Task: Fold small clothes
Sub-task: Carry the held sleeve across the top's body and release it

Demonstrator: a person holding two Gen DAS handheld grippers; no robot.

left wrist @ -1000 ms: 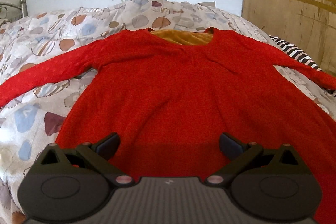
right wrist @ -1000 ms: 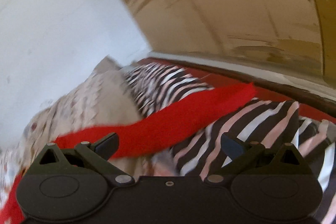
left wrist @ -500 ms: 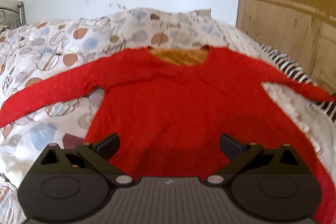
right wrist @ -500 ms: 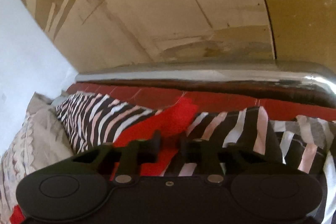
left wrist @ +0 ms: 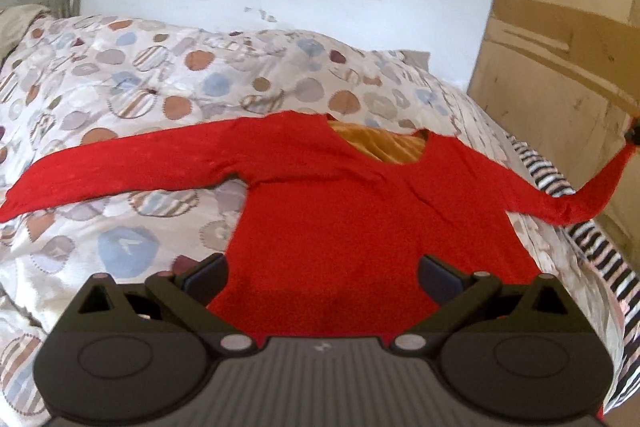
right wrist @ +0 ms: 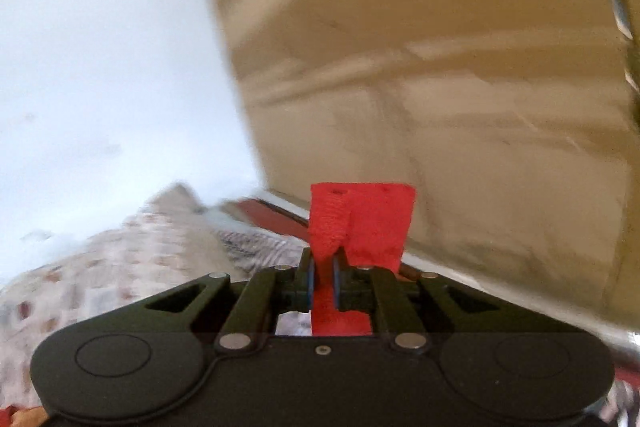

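Red long-sleeved top (left wrist: 360, 227) lies flat on the bed's patterned duvet (left wrist: 140, 87). Right hand-held gripper (right wrist: 323, 277) pinches its sleeve cuff (right wrist: 360, 219); left hand-held gripper (left wrist: 322, 277) gapes empty. Best carry the cuff across the chest, taut, without dragging the body.

Bright, even daylight, soft shadows; fisheye bending with dark corner vignetting; heavy motion blur in the right-wrist view.
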